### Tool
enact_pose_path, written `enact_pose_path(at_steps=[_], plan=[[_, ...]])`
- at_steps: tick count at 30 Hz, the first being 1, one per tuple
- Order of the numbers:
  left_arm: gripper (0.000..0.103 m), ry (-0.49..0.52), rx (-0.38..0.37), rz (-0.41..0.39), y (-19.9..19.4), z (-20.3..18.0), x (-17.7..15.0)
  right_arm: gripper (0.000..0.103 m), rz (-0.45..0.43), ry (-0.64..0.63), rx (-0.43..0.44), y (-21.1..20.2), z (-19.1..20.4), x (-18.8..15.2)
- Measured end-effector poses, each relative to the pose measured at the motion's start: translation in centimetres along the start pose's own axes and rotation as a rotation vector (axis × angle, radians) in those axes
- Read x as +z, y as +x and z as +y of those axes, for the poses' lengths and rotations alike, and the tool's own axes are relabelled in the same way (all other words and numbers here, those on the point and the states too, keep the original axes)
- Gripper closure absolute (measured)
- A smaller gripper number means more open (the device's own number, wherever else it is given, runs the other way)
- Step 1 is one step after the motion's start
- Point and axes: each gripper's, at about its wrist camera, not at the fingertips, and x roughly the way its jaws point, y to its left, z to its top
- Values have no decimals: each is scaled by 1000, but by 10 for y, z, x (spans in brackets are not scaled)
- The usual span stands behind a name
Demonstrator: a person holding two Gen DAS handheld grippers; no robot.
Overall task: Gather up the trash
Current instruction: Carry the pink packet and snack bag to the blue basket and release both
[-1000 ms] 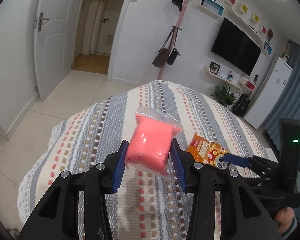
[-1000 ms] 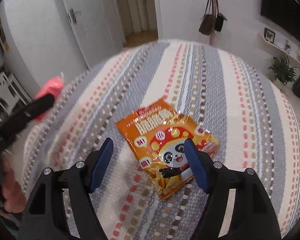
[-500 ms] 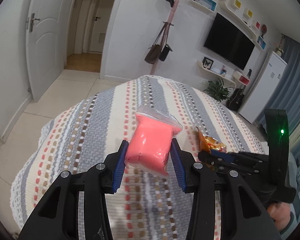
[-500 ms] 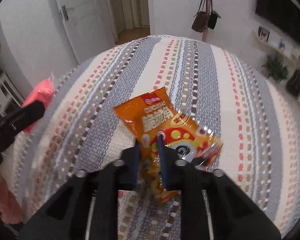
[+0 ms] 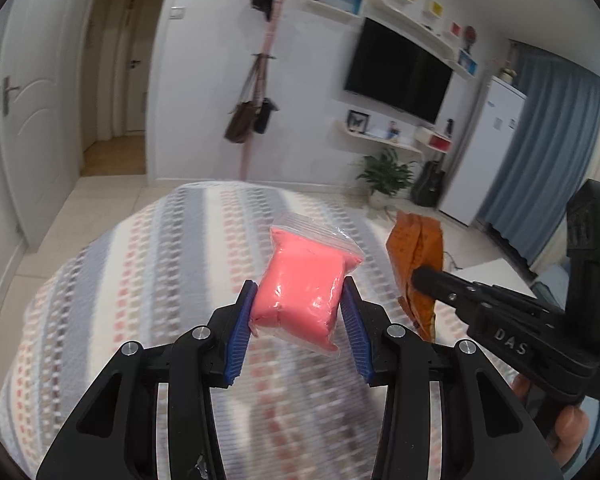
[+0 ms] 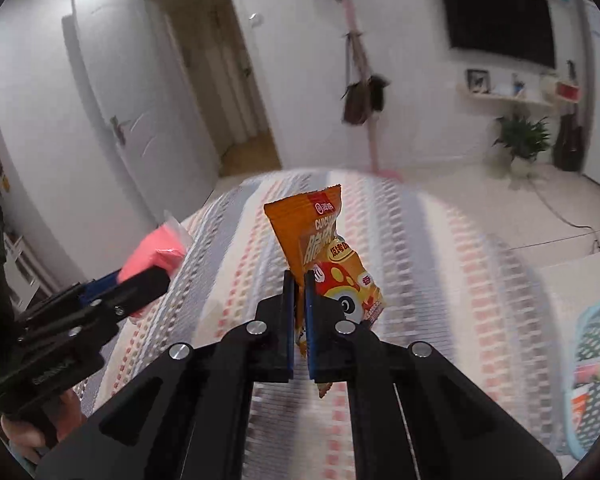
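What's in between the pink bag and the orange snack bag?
Nothing but air: in the right wrist view, only the striped blanket shows behind the gap between the pink bag and the orange snack bag.

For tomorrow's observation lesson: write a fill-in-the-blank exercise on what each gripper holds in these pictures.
1. The left gripper grips a bag coloured ____.
2. The right gripper is shut on an orange ____ packet.
3. The bedspread pattern is ____.
4. The mesh basket has a ____ rim.

Missing: pink; snack; striped; blue
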Motion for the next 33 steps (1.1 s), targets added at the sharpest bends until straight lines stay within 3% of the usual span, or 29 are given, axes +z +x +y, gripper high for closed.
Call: enact_pose_path(at_steps=[8, 17, 20, 26, 33], plan=[[62, 83, -117, 20, 36, -82, 11, 100, -114, 66, -143, -69, -77, 2], [62, 184, -264, 96, 91, -189, 4, 100, -152, 229, -298, -127, -187, -28], [62, 214, -325, 156, 118, -229, -8, 100, -120, 302, -347, -129, -228, -46], [62, 265, -406, 300, 169, -284, -39, 100, 45, 517, -427, -115, -307, -93], [62, 265, -438, 416, 211, -314, -64, 100, 119, 654, -468, -114, -352, -136]])
